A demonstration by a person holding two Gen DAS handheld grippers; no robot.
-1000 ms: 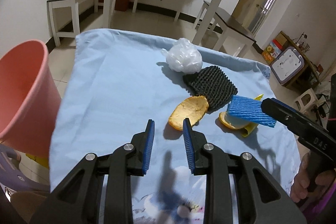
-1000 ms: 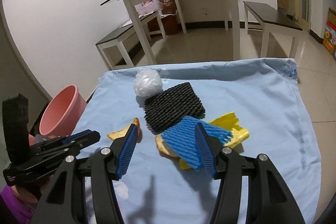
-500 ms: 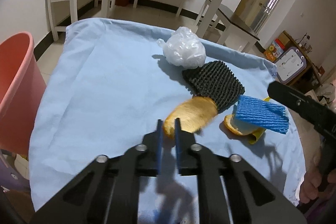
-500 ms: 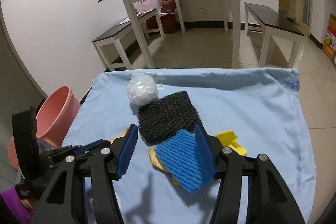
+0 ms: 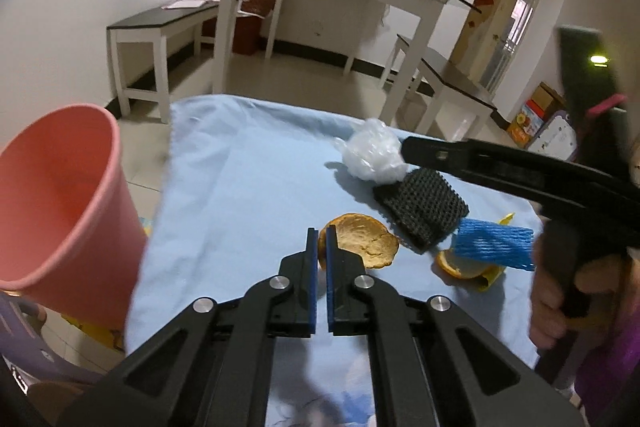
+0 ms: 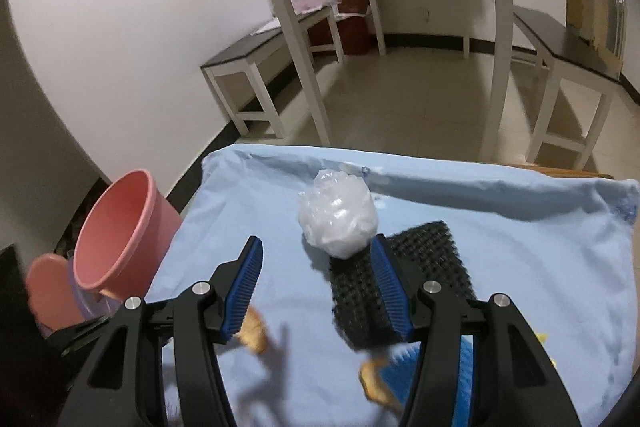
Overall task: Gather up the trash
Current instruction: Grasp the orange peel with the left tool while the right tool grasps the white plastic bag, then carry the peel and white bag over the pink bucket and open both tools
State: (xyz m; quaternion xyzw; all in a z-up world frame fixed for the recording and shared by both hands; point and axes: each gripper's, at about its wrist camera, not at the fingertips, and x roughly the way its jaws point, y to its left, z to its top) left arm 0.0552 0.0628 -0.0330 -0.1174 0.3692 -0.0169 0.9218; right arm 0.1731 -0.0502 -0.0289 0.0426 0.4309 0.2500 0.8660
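Observation:
My left gripper (image 5: pixel 319 241) is closing its jaws, and the pads pinch the near edge of an orange peel (image 5: pixel 362 241), which tilts up off the blue cloth (image 5: pixel 248 187). The same peel (image 6: pixel 253 333) shows low in the right wrist view. My right gripper (image 6: pixel 317 243) is open above the cloth. A crumpled white plastic bag (image 6: pixel 338 223) lies just beyond its tips, close to the right finger. That finger overlaps a black foam net (image 6: pixel 434 267). A blue foam net (image 5: pixel 494 245) rests on a second peel (image 5: pixel 456 267) and a yellow wrapper (image 5: pixel 494 273).
A pink bucket (image 5: pixel 60 203) stands off the cloth's left edge, open mouth up. One of the right gripper's fingers (image 5: pixel 440 155) reaches over the bag (image 5: pixel 374 157), with a hand (image 5: pixel 548 291) on its handle. White tables and benches stand on the tiled floor beyond.
The left gripper went from open to shut on the peel's edge and raised it a little. The right gripper moved off the blue foam net toward the white bag, still open.

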